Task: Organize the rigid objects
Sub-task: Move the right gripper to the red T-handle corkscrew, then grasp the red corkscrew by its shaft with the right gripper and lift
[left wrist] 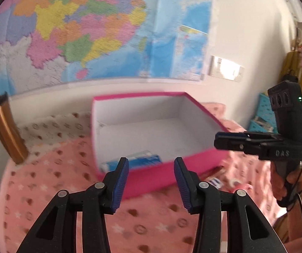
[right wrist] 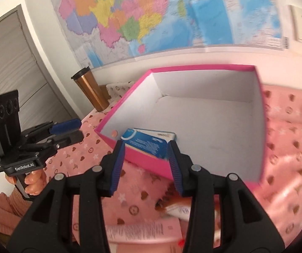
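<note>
Looking along your left gripper (left wrist: 151,182), you have its blue pads spread with nothing between them, hovering over the pink blanket (left wrist: 70,172) just short of the near wall of the pink box (left wrist: 151,177). A blue carton (left wrist: 134,161) lies flat inside, against that near wall toward the left corner, probably set there so the rest of the floor stays free for more items. Most of the carton is hidden behind the wall and your left pad, so its print is unreadable. Your right gripper (left wrist: 218,140) reaches in from the right edge, seen side-on; from here you cannot tell how its jaws stand. A copper tumbler (left wrist: 6,129) stands at the blanket's far left edge, blurred.

From the right wrist, your right gripper (right wrist: 145,166) also stands parted and empty, hanging above the box's near corner; the blue carton (right wrist: 148,143) shows between the pads but lies beyond them on the box floor, untouched. Down at the near edge of the blanket, a pale pink carton (right wrist: 142,230) and a white packet (right wrist: 178,210) wait outside the box, likely next to go in; both are cut off by your fingers and blurred, so what they are is hard to say. Your left gripper (right wrist: 70,129) appears at the left, held in a hand (right wrist: 31,181).
</note>
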`<state>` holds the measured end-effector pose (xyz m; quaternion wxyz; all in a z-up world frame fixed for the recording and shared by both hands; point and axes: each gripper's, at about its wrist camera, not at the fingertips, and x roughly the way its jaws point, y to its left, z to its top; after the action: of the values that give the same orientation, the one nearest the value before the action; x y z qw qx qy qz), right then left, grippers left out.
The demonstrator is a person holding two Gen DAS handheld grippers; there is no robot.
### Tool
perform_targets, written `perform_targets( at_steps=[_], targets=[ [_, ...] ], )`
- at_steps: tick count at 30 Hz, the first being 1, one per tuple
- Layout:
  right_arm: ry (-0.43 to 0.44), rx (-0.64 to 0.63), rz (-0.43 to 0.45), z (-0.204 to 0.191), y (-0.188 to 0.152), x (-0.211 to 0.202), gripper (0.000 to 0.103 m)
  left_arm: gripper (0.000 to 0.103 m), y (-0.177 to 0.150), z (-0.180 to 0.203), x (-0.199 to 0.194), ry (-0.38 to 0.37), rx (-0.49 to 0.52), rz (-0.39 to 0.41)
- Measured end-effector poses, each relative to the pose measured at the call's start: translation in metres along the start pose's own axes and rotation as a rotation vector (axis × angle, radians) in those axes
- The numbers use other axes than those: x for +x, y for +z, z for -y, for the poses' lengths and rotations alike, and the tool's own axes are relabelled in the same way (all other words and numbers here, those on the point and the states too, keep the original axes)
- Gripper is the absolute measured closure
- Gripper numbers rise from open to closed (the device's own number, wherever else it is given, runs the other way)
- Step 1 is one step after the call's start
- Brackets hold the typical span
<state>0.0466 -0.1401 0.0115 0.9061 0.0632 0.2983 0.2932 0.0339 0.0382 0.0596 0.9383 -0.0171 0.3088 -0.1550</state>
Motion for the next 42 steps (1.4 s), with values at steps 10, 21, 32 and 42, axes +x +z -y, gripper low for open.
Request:
perform_targets(
  at_steps=[10,21,32,42],
  targets=[
    [-0.091,0.176,-0.035,0.056,-0.055,-0.021,0.059,0.058,-0.034,0.034,0.044,-0.137,-0.001,-0.159],
    [-0.160,0.284,-0.053,0.082,-0.095,-0.043,0.059,0.058,-0.050,0.070,0.060,-0.215,0.037,-0.230],
    [-0.169,0.212,-0.135,0.039,-0.120,-0.057,0.059,0.058,-0.056,0.101,0.067,-0.274,0.096,-0.264],
    [-0.224,0.196,-0.156,0.036,-0.117,-0.035,0.060,0.058,-0.059,0.096,0.063,-0.270,0.080,-0.271]
  ],
)
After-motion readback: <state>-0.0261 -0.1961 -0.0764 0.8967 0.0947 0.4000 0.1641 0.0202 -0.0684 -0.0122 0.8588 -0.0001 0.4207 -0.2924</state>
